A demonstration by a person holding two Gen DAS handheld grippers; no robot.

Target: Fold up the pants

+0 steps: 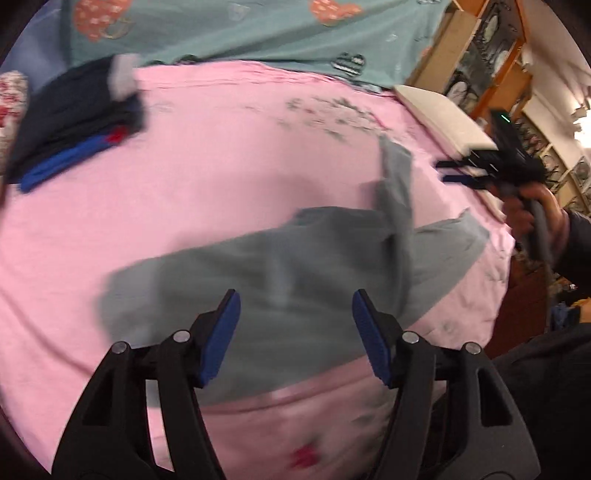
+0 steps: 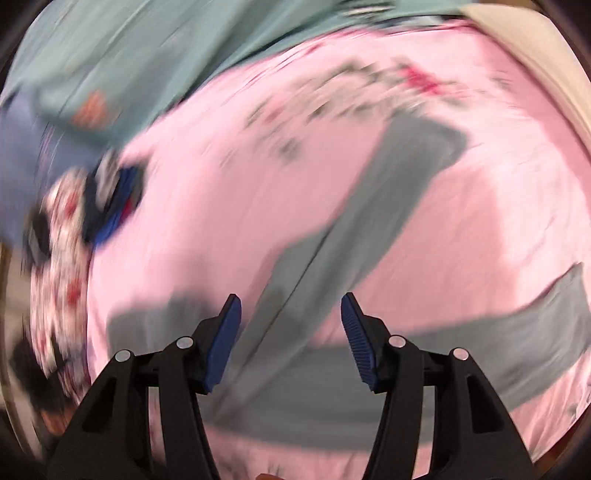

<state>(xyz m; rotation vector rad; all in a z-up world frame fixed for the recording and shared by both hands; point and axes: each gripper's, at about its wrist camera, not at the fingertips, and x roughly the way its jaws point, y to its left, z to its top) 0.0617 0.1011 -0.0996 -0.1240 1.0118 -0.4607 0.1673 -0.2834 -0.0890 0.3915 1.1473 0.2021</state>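
Note:
Grey pants lie spread on a pink bedsheet, the legs splayed to the right. My left gripper is open and empty above the pants' wide part. My right gripper shows at the right of the left wrist view, held by a hand, jaws slightly apart, above the sheet beyond the legs. In the blurred right wrist view the right gripper is open and empty above the pants, whose two legs run up right and right.
A stack of dark blue folded clothes lies at the far left of the bed. A teal patterned blanket lies along the back. A white pillow and wooden shelves stand at the right.

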